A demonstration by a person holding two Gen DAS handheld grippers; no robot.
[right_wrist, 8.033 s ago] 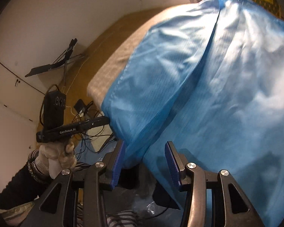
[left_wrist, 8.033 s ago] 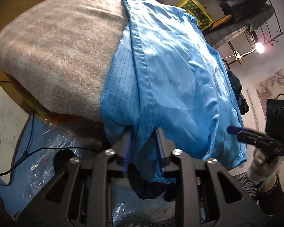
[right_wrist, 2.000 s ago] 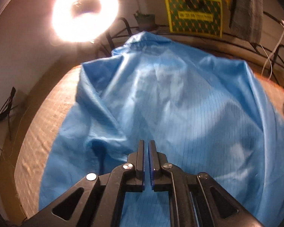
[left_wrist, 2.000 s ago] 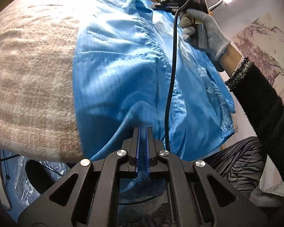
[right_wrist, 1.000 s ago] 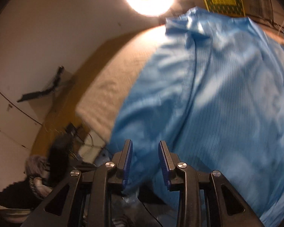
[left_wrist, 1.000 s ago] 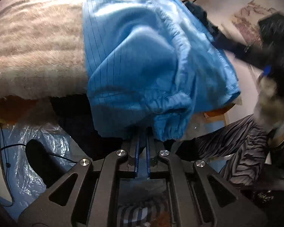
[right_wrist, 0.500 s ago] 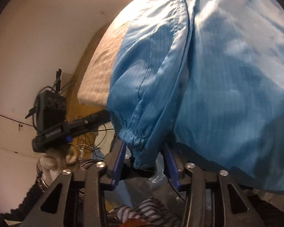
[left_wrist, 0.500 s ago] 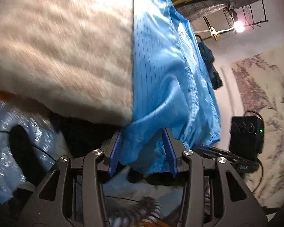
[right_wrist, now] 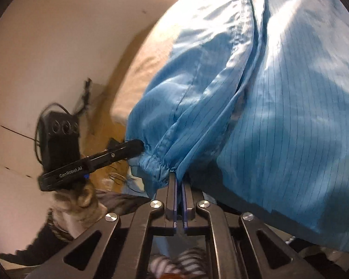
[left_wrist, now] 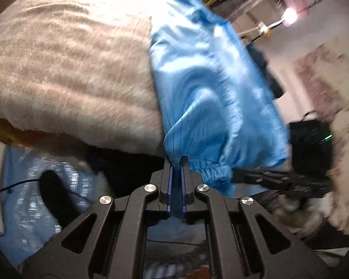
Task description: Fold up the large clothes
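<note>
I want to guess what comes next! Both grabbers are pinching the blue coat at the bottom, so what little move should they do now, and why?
Probably lift both together. The left gripper and the right gripper are shut on the gathered cuff end of the blue striped garment, which hangs over the edge of the fuzzy beige blanket; lifting lets it fold onto the rest.

Both wrist views look steeply down, close, sharing the blue garment [left_wrist: 209,88].

- I am in a lived-in room of a home, rigged for recording.
- A fuzzy beige blanket [left_wrist: 65,69] covers the surface at the left of my left view.
- A landscape wall hanging [left_wrist: 323,74] and a clip lamp [left_wrist: 289,15] sit upper right.
- Cables [right_wrist: 118,174] trail at centre left of my right view.
</note>
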